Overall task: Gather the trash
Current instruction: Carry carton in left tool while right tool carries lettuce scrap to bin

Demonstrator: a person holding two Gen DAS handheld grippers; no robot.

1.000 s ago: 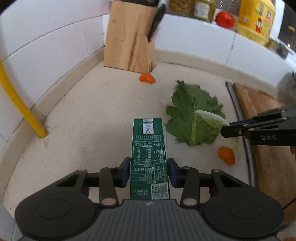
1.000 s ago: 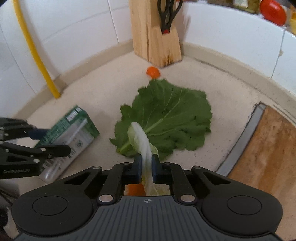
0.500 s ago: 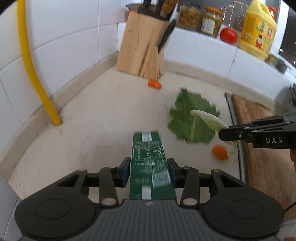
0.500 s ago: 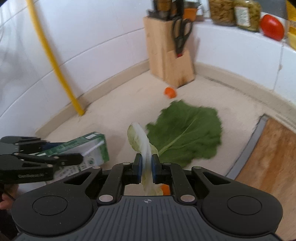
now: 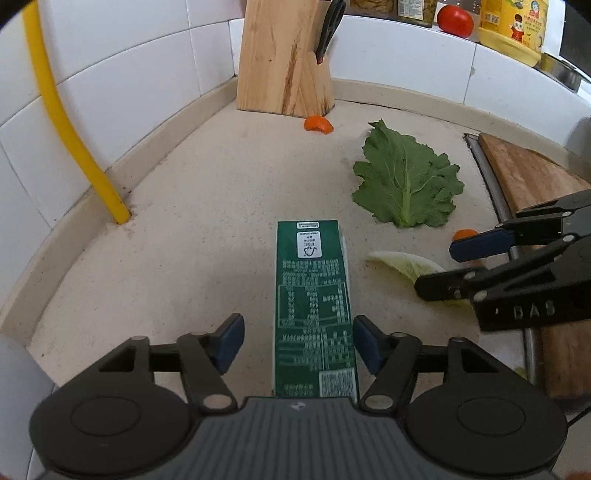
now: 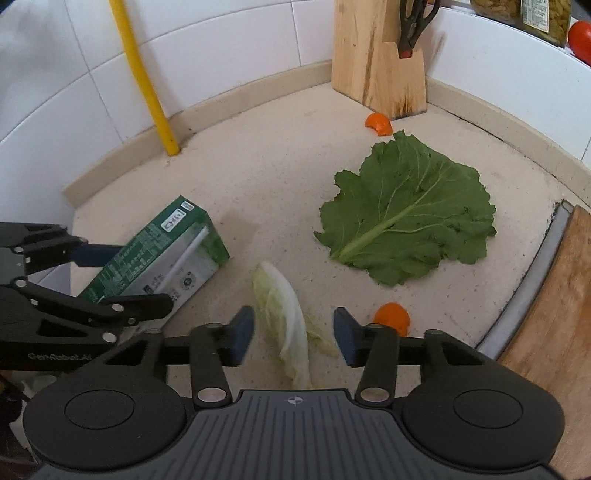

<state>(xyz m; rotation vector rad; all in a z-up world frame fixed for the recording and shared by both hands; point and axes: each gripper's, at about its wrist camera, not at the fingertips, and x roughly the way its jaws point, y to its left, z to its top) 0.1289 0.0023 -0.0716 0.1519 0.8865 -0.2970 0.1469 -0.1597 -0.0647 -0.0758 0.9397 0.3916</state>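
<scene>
A green drink carton (image 5: 314,299) lies flat on the beige counter between the open fingers of my left gripper (image 5: 297,345), which do not touch it; the carton also shows in the right wrist view (image 6: 159,254). A pale cabbage piece (image 6: 284,317) lies on the counter between the open fingers of my right gripper (image 6: 293,334); it also shows in the left wrist view (image 5: 402,264). A big green leaf (image 6: 406,225) lies farther back. One orange peel (image 6: 392,315) lies by the right fingertip, another (image 6: 378,123) by the knife block.
A wooden knife block (image 5: 284,59) stands in the back corner. A yellow pipe (image 5: 70,129) runs down the tiled wall at the left. A wooden cutting board (image 6: 554,314) lies at the right. Jars, a tomato (image 5: 455,20) and a yellow bottle stand on the back ledge.
Both grippers have opened. The carton and the cabbage piece, held above the counter before, now lie on it nearer the front edge.
</scene>
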